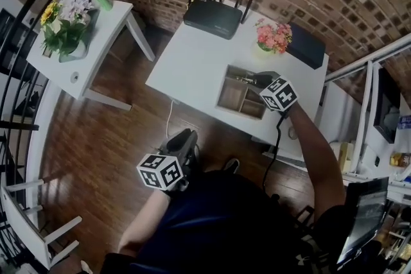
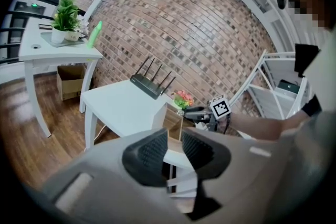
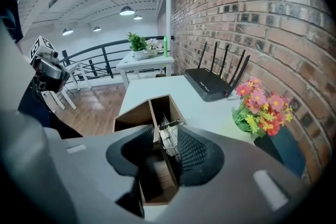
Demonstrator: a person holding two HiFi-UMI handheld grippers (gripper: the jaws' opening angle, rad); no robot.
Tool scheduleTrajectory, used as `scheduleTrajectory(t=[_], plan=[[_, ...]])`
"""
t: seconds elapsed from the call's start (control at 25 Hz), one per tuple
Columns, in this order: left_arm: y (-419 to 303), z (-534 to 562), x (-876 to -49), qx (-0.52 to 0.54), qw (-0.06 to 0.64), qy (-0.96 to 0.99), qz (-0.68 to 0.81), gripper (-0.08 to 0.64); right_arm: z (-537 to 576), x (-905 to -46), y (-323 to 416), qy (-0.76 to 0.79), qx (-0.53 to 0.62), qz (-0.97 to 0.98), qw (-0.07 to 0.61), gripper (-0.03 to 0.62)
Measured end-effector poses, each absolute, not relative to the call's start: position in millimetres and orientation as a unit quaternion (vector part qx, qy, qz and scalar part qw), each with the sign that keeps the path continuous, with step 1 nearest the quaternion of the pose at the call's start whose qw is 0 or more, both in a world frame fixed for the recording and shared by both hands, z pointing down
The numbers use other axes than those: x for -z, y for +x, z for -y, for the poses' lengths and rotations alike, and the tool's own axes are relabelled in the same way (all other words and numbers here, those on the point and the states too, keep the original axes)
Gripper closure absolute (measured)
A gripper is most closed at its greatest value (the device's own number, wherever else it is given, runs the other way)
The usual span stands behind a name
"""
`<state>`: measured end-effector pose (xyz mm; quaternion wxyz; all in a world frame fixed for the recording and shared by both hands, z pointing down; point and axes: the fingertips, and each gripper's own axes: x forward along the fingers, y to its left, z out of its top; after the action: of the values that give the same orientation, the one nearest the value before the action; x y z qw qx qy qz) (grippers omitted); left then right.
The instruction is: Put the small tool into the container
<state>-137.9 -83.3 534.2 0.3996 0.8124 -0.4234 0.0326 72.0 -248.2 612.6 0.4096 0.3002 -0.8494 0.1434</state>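
A wooden container [image 1: 223, 97] with several compartments stands on the white table [image 1: 186, 64]. My right gripper [image 1: 258, 79] hovers over its far compartment. In the right gripper view the small tool [image 3: 169, 136], a thin piece of metal wire, hangs over the container [image 3: 134, 117] between the jaws of the right gripper [image 3: 163, 152]. It lies against the right pad while the left pad stands clear of it, so the jaws are open. My left gripper [image 1: 186, 139] is low by the person's body, off the table. Its jaws [image 2: 173, 152] stand slightly apart with nothing between them.
A black router [image 1: 212, 16] with antennas, a pot of pink flowers [image 1: 273, 36] and a dark box [image 1: 307, 45] sit along the table's far side by the brick wall. A white side table [image 1: 96, 42] with a plant stands at the left. A cable hangs at the near table edge.
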Motion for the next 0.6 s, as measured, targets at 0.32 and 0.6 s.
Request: scheduleTrajectory(t=[0.32,0.6], plan=[[-103,88,-530,-0.044,0.391,0.835,0.384,0.476,215,-560,104,0.371,-0.254,0.864,0.224,0.486],[-63,87,-524,-0.066,0.381,0.857,0.339,0.48,160,-497,129,0.423,-0.253,0.864,0.105,0.58]])
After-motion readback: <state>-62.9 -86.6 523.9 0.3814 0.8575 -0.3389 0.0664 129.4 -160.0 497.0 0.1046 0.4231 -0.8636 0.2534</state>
